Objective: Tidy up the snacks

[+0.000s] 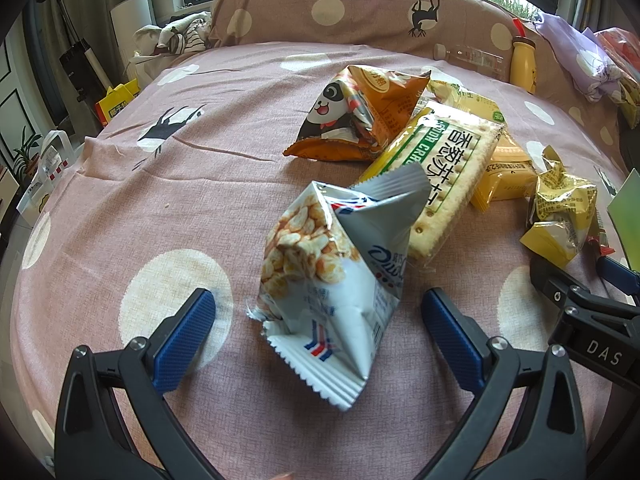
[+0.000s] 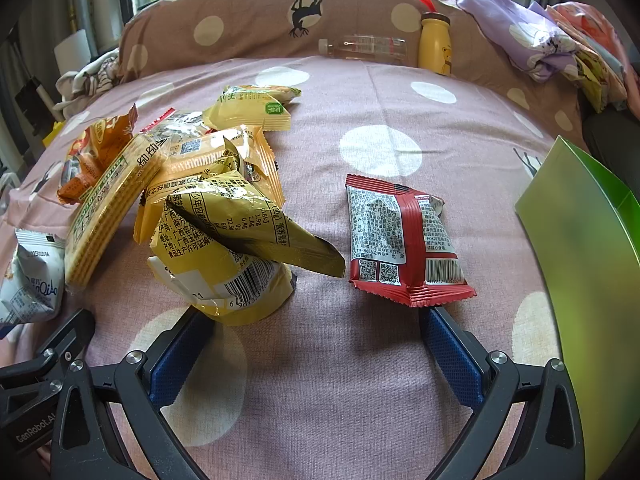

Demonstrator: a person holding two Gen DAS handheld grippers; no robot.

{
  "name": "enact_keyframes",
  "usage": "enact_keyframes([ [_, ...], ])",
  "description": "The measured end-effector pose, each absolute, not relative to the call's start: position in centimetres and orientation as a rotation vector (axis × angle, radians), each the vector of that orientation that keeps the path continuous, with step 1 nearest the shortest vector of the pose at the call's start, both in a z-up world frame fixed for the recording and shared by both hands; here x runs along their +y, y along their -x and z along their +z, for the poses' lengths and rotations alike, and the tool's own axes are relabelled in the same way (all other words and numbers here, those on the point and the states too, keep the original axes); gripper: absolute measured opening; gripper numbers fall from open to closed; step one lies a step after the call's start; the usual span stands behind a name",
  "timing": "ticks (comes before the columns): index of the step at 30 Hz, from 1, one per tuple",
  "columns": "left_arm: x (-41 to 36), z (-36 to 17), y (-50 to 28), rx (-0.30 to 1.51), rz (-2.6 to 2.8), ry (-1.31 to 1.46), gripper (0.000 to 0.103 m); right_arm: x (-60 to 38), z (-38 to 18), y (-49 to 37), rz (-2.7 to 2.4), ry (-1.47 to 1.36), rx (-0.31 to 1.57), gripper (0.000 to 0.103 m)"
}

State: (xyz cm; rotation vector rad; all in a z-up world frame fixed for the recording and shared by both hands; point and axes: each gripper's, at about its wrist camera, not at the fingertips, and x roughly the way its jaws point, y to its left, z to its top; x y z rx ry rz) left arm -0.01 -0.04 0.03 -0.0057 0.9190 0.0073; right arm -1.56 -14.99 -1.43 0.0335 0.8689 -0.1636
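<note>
The left gripper [image 1: 318,332] hangs low over the pink spotted bedsheet [image 1: 120,184] with its blue-padded jaws spread wide; a white puffed-grain snack packet [image 1: 332,280] stands crumpled between the two fingers, touching neither — nothing is gripped; just behind it lies a soda cracker pack [image 1: 448,172], resting against an orange panda-print bag [image 1: 360,120], with a yellow pastry packet [image 1: 504,176] tucked beside the crackers; the right gripper [image 2: 316,344] is likewise wide open and holds nothing; a crumpled yellow packet [image 2: 236,256] sits right at the tip of its left finger (whether it actually touches the pad I cannot tell), and a red packet [image 2: 404,240] lies back-side up just beyond the tip of its right finger; further back a pale yellow-green packet [image 2: 256,110] lies apart from the heap; a green paper bag [image 2: 584,264] stands at the right edge of the right wrist view — a yellow bottle [image 2: 435,42] and a clear bottle [image 2: 364,48] rest against the matching pillow [image 2: 248,20]
</note>
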Motion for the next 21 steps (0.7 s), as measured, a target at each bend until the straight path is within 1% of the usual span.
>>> enact_keyframes([
  [21, -0.53, 0.24, -0.09, 0.919, 0.009, 0.003, 0.103, -15.01, -1.43, 1.54, -0.163, -0.034, 0.869, 0.103],
])
